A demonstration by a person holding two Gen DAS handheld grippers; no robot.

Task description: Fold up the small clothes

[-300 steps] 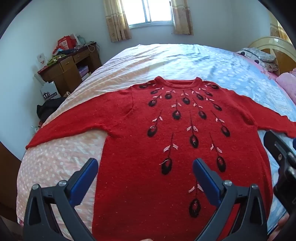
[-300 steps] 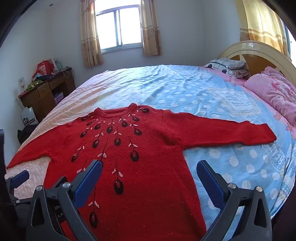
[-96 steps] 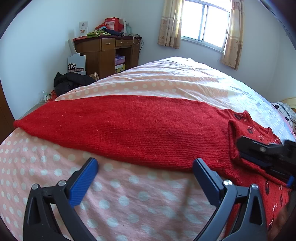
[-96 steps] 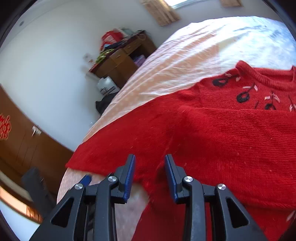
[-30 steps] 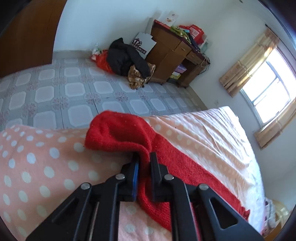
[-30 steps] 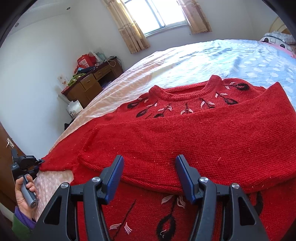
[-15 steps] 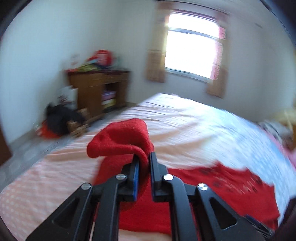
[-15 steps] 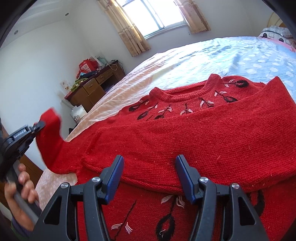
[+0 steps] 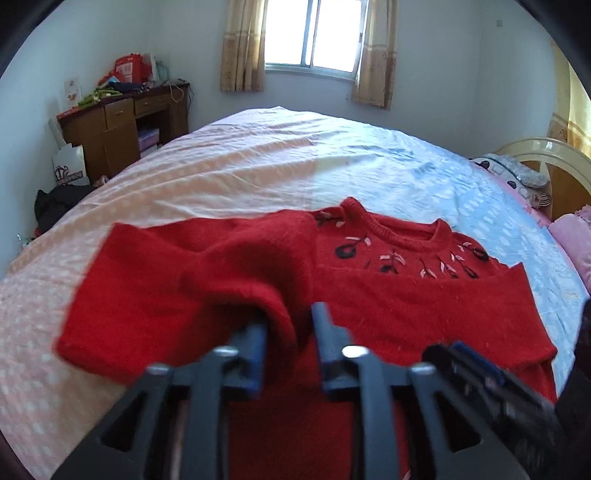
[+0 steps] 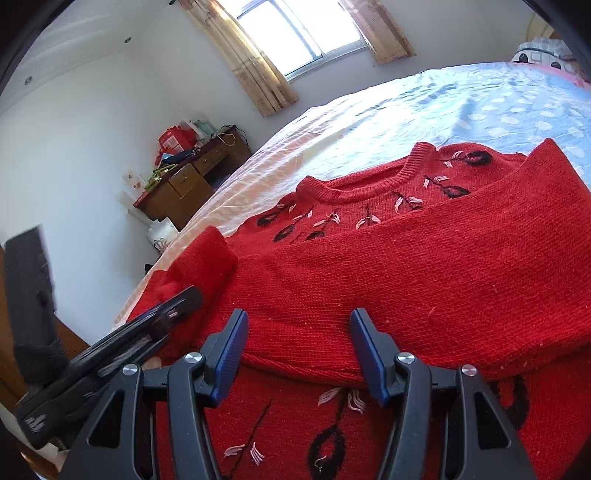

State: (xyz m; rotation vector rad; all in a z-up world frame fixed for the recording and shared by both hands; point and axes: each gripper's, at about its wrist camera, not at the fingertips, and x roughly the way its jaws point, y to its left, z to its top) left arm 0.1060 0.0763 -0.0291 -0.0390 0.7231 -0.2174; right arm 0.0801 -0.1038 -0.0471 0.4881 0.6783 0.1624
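Observation:
A red knit sweater (image 9: 399, 254) with dark embroidered flowers lies face up on the bed. Its right sleeve (image 10: 424, 277) is folded across the chest. The left sleeve (image 9: 166, 280) is doubled back toward the body, and its cuff (image 9: 273, 306) hangs between the fingers of my left gripper (image 9: 289, 319). Those jaws are opening and stand apart, so the cuff rests loosely against one finger only. The left gripper (image 10: 184, 301) also shows at the left of the right wrist view, over the sleeve. My right gripper (image 10: 299, 328) hovers open just above the folded right sleeve's lower edge, holding nothing.
The bed's sheet (image 9: 258, 158) is dotted, pink on the left and blue on the right. A cluttered wooden desk (image 9: 122, 125) stands against the left wall below the window (image 9: 316, 35). Pillows (image 9: 517, 177) and a headboard (image 9: 546, 155) are at the far right.
My left gripper swung from the bed's left edge over the sweater, carrying the sleeve cuff with it, and its jaws have parted from the shut grip. The right gripper stayed put.

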